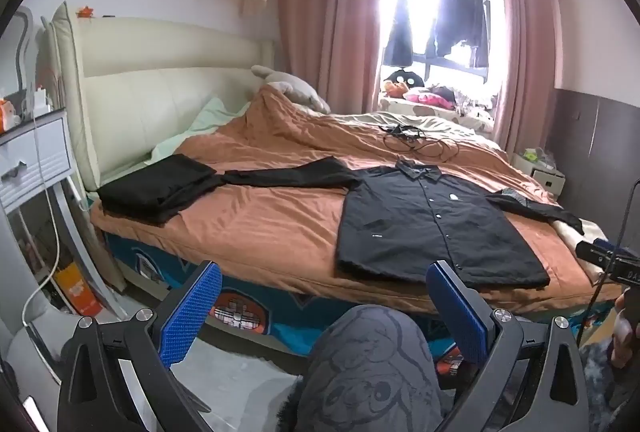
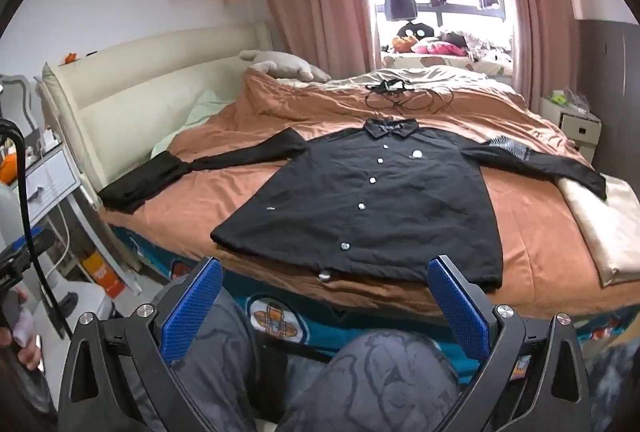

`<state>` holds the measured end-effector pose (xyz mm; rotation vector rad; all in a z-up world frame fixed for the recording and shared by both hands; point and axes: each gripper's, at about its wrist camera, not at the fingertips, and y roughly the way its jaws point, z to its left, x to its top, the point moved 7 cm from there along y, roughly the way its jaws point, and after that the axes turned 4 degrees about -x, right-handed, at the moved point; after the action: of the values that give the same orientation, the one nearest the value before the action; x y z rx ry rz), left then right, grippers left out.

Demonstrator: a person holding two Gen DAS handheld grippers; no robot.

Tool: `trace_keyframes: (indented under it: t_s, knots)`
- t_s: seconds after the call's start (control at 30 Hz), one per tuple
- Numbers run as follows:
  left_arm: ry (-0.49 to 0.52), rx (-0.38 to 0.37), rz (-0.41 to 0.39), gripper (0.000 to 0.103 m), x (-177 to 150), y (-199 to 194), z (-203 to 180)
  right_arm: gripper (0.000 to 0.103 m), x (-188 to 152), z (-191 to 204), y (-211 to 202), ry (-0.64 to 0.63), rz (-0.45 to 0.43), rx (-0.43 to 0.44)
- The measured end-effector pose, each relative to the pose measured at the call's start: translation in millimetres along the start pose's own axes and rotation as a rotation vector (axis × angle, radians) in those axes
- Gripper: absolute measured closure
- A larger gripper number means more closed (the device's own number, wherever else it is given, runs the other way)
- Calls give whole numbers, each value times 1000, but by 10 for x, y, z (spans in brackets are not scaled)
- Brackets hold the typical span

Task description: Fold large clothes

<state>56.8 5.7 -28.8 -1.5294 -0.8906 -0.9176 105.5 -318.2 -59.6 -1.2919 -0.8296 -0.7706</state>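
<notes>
Bed: orange cover | shirt: black, spread flat, buttons up, hem at bed's near edge, collar toward window | folded dark pile: bed's near-left corner by headboard | my left gripper: wide open, empty | my right gripper: wide open, empty, short of hem

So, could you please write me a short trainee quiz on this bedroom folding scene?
1. True or false: the black button-front shirt lies spread flat, sleeves out, on the orange-brown bed cover.
2. What lies beyond the shirt's collar? A) tangled black cable B) a book C) a shoe
3. Are the left gripper and right gripper open or shut?

Key:
1. True
2. A
3. Both open and empty; neither touches the shirt.
</notes>
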Motion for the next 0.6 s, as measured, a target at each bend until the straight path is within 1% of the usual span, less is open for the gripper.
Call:
trace_keyframes:
  t_s: [0.1,0.4,0.5,0.6]
  knots:
    - [-10,-13,-4,1,-8,-18,-6,0,-32,32,-5,0,1,-4]
    - [-5,-14,-6,1,-4,-34,-25,0,-73,0,-4,19,3,-15]
    - [0,-13,-8,1,-2,-35,-30,0,-64,-7,-11,16,-3,-37]
    - [1,-15,-11,1,-4,-43,-24,0,-60,-15,-18,27,-7,-33]
